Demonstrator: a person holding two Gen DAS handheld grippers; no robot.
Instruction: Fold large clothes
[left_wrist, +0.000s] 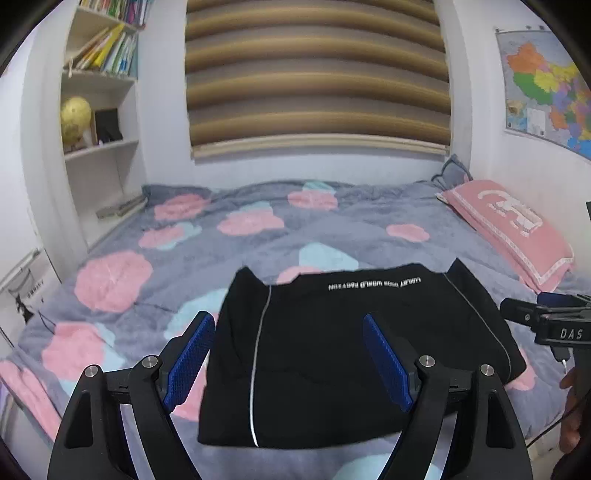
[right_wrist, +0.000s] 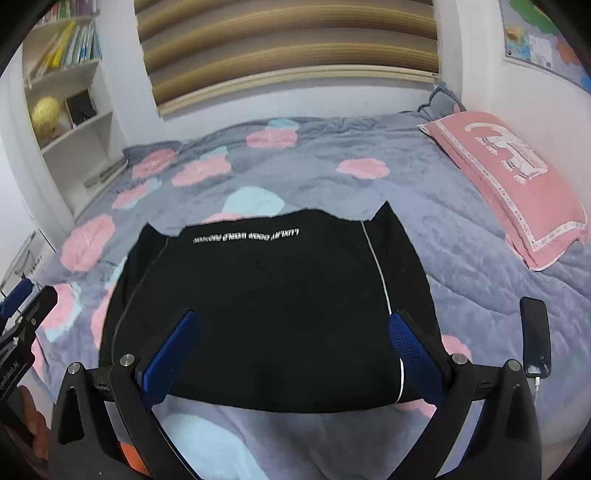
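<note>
A black garment (left_wrist: 314, 350) with white lettering and thin reflective side stripes lies folded in a flat rectangle on the bed; it also shows in the right wrist view (right_wrist: 266, 302). My left gripper (left_wrist: 288, 332) is open and empty, held above the garment's near left part. My right gripper (right_wrist: 291, 328) is open and empty, held above the garment's near edge. The right gripper's body shows at the right edge of the left wrist view (left_wrist: 554, 325). The left gripper's body shows at the left edge of the right wrist view (right_wrist: 18, 317).
The bed has a grey cover (left_wrist: 332, 229) with pink and blue flower shapes. A pink pillow (right_wrist: 509, 177) lies at the right. A dark phone (right_wrist: 535, 336) on a cable lies right of the garment. White bookshelves (left_wrist: 99, 110) stand at the left, window blinds behind.
</note>
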